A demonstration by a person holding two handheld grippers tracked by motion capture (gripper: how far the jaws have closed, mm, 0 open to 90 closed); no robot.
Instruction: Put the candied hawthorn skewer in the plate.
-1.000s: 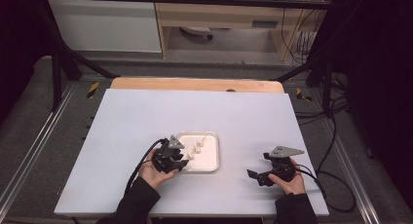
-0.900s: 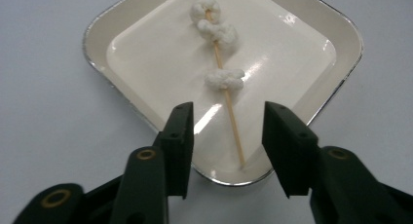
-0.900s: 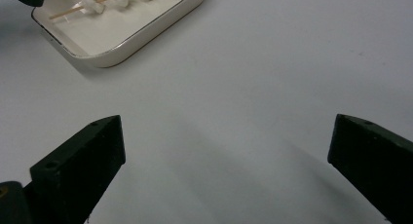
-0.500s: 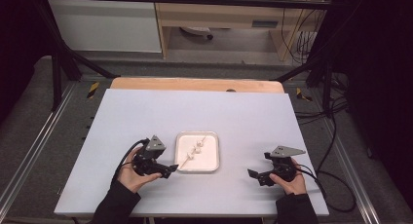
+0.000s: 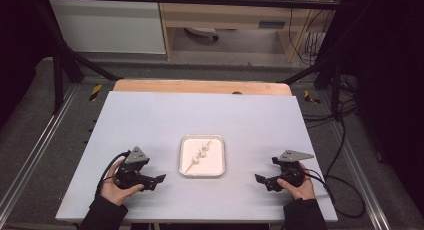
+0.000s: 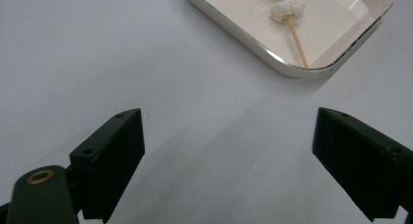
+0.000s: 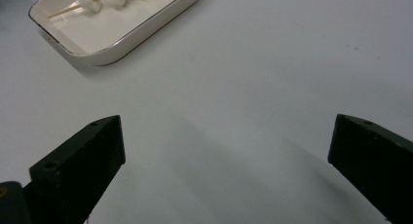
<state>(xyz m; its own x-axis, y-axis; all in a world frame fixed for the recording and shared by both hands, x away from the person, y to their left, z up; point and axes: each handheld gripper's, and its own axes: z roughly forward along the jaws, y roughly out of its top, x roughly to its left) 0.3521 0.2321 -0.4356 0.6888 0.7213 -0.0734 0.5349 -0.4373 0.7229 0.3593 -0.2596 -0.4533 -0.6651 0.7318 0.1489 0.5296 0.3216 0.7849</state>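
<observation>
You are working in a lab-style recording bay: a white table [image 5: 200, 115] sits inside a black metal frame [image 5: 60, 65], grey carpet [image 5: 30, 135] around it, bundled cables [image 5: 345, 125] trailing on the right, and a wooden bench [image 5: 225, 15] and white cabinet [image 5: 107, 25] at the far wall.

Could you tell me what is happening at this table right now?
A person holds a gripper in each hand at a white table. A skewer threaded with white lumps lies in the small white tray at the middle. The left gripper, its jaws just opened with nothing between them, sits left of the tray. The right gripper rests open on the other side. Neither touches the tray.
</observation>
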